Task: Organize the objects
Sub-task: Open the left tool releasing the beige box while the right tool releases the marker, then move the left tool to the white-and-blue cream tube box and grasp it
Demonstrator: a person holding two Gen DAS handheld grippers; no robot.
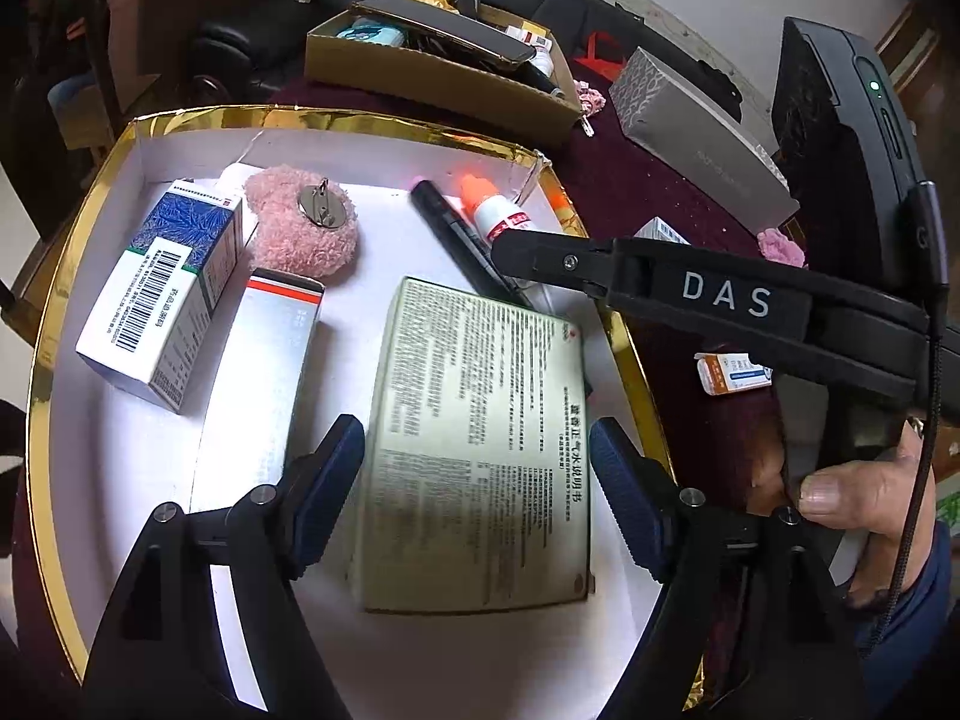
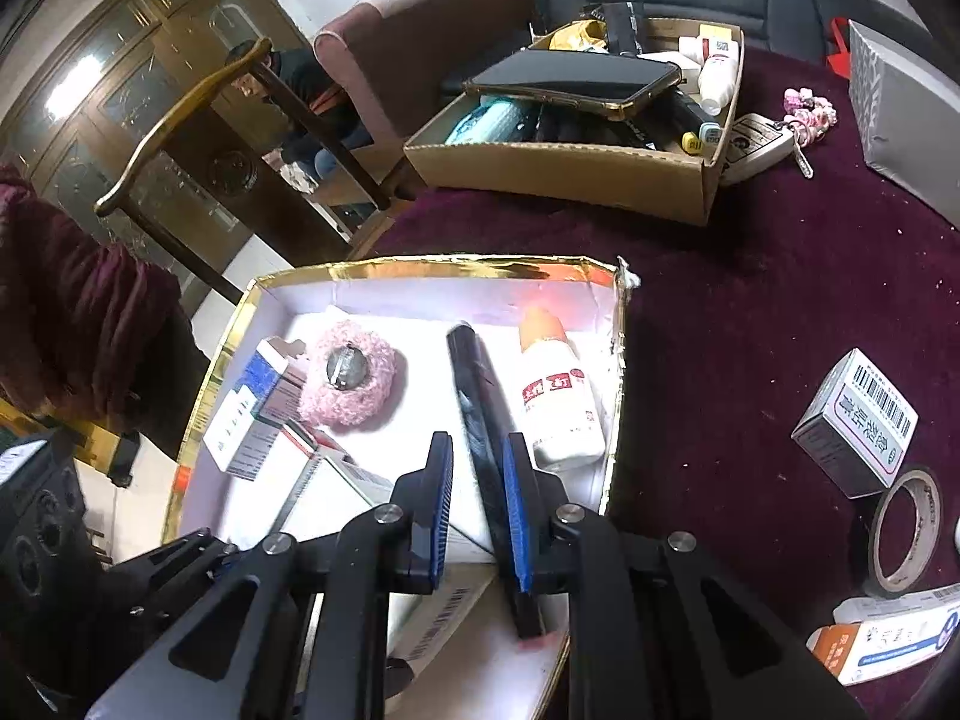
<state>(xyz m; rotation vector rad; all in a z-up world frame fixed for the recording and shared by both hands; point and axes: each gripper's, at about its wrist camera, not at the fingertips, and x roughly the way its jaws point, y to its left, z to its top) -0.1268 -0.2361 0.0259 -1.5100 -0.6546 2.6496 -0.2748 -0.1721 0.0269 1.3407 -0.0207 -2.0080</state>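
A gold-rimmed white tray point(image 1: 180, 117) point(image 2: 420, 269) holds a blue-white medicine box point(image 1: 162, 288), a pink fluffy puff point(image 1: 303, 222) point(image 2: 351, 384), a silver box point(image 1: 270, 372), a large green-grey box point(image 1: 480, 450), a black pen point(image 1: 456, 234) point(image 2: 480, 414) and a white glue bottle point(image 1: 498, 216) point(image 2: 558, 408). My left gripper point(image 1: 477, 480) is open, its fingers either side of the green-grey box. My right gripper point(image 2: 477, 504) is open above the tray, its jaws narrowly apart over the black pen; it shows in the left wrist view point(image 1: 540, 258).
A cardboard box point(image 2: 570, 168) with a phone and small items stands behind the tray on the dark red cloth. A grey box point(image 1: 702, 138), a medicine box point(image 2: 858, 426), a tape roll point(image 2: 906, 534) and an orange-white box point(image 2: 888, 642) lie to the right.
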